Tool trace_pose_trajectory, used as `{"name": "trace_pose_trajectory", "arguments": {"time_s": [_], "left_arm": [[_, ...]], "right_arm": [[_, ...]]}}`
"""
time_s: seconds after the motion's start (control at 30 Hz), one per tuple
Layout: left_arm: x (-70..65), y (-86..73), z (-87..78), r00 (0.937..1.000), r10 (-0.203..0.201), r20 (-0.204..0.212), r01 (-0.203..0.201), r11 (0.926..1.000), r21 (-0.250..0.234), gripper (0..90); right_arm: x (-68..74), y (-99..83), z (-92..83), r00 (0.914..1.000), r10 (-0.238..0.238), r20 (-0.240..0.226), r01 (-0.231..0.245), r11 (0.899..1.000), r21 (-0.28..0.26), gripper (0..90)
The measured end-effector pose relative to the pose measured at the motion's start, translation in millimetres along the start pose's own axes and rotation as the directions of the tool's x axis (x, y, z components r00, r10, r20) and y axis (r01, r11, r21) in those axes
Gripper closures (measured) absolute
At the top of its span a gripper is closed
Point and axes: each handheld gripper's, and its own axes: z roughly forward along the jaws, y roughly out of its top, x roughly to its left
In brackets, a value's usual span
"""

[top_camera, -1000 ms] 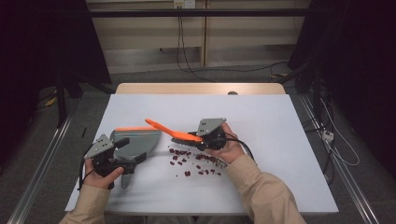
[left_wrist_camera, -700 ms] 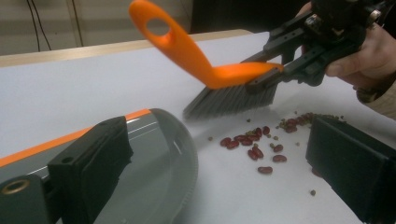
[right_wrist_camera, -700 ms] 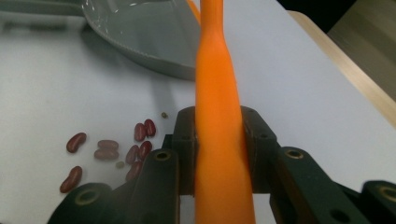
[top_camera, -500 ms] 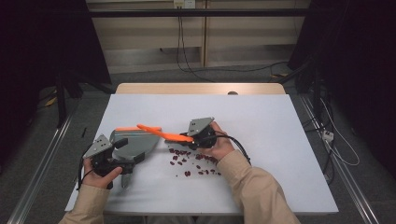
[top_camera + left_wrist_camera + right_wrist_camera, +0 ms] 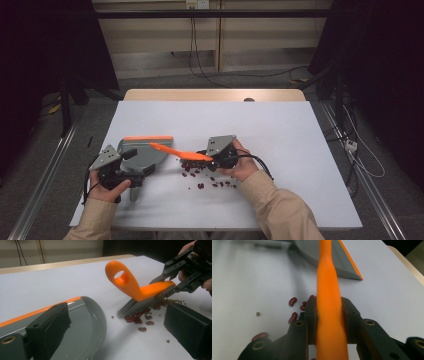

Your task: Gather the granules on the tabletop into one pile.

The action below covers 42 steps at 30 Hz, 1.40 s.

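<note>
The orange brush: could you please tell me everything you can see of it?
The orange brush looks like smooth plastic, with a looped hole at its handle end and grey bristles beneath. The right gripper is shut on its handle. It slants over the white table, bristles against red beans, beside the grey dustpan.

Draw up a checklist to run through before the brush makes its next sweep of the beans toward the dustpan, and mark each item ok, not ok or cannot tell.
1. Right gripper clamped on the orange brush: ok, both jaws press its handle.
2. Bristles down at the table: ok, their tips meet the surface beside the beans.
3. Red beans between brush and dustpan: not ok, most lie on the far side of the bristles.
4. Left gripper holding the dustpan firm: cannot tell, its jaws straddle the pan but contact is unclear.
5. Dustpan's orange lip facing the beans: not ok, it points away from the person.
</note>
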Motion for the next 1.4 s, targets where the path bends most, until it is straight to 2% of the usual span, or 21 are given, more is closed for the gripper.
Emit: {"name": "trace_pose_trajectory", "arguments": {"time_s": [0.1, 0.17, 0.23, 0.33, 0.53, 0.73, 0.8, 0.93, 1.03, 1.13, 1.27, 1.33, 1.4], "left_arm": [[0.3, 0.3, -0.2, 1.0000, -0.001, -0.001, 0.001, 1.0000, -0.001, 6.1], [0.3, 0.3, 0.0, 1.0000, -0.002, -0.002, 0.002, 1.0000, -0.001, 6.1], [0.3, -0.1, 1.0, 1.0000, -0.001, 0.003, 0.001, 1.0000, -0.002, 6.1], [0.2, -0.2, 1.8, 1.0000, 0.000, 0.004, 0.000, 1.0000, -0.001, 6.1], [1.7, -0.3, 1.9, 1.0000, -0.003, -0.001, 0.003, 1.0000, 0.000, 6.1], [2.7, -0.6, 0.8, 1.0000, -0.005, -0.004, 0.005, 1.0000, 0.000, 6.1], [3.1, -0.7, 0.3, 1.0000, -0.005, -0.006, 0.005, 1.0000, 0.000, 6.1], [3.8, -1.4, -0.1, 1.0000, -0.005, -0.007, 0.005, 1.0000, 0.000, 6.1], [3.3, -1.2, -0.3, 1.0000, -0.007, -0.007, 0.007, 1.0000, -0.003, 6.1], [2.8, -1.2, 0.0, 1.0000, -0.002, -0.008, 0.002, 1.0000, 0.004, 6.1], [2.0, -0.9, 0.4, 0.9999, 0.001, -0.012, -0.001, 1.0000, 0.005, 6.1], [2.2, -0.4, 0.3, 1.0000, -0.001, -0.010, 0.001, 1.0000, -0.001, 6.1], [2.9, -0.3, -0.4, 0.9999, 0.001, -0.012, -0.001, 1.0000, 0.002, 6.1]], "right_arm": [[-2.6, 2.1, -5.7, 0.9988, 0.038, 0.030, -0.037, 0.999, -0.034, 71.2], [-4.3, 5.2, -9.9, 0.9952, 0.080, 0.057, -0.077, 0.996, -0.052, 71.2], [-5.0, 8.6, -12.1, 0.9922, 0.102, 0.072, -0.098, 0.993, -0.063, 71.2], [-6.3, 13.8, -7.7, 0.9922, 0.097, 0.077, -0.093, 0.994, -0.054, 71.2], [-8.9, 23.8, 15.6, 0.9936, 0.093, 0.064, -0.092, 0.995, -0.031, 71.2], [-10.9, 24.0, 32.2, 0.9957, 0.091, 0.016, -0.091, 0.996, 0.023, 71.2], [-9.4, 21.6, 31.2, 0.9952, 0.097, -0.010, -0.097, 0.995, 0.025, 71.2], [-5.6, 18.7, 21.3, 0.9970, 0.074, -0.025, -0.073, 0.997, 0.040, 71.2], [-0.9, 13.9, 12.7, 0.9962, 0.083, -0.026, -0.082, 0.996, 0.038, 71.2], [2.2, 9.6, 4.5, 0.9953, 0.097, -0.004, -0.097, 0.995, 0.030, 71.2], [0.5, 5.2, -4.2, 0.9883, 0.148, 0.037, -0.147, 0.989, -0.013, 71.3], [-0.7, 6.0, -8.3, 0.9811, 0.183, 0.063, -0.181, 0.983, -0.040, 71.2], [-0.5, 8.8, -12.5, 0.9689, 0.232, 0.087, -0.227, 0.972, -0.065, 71.2]]}}
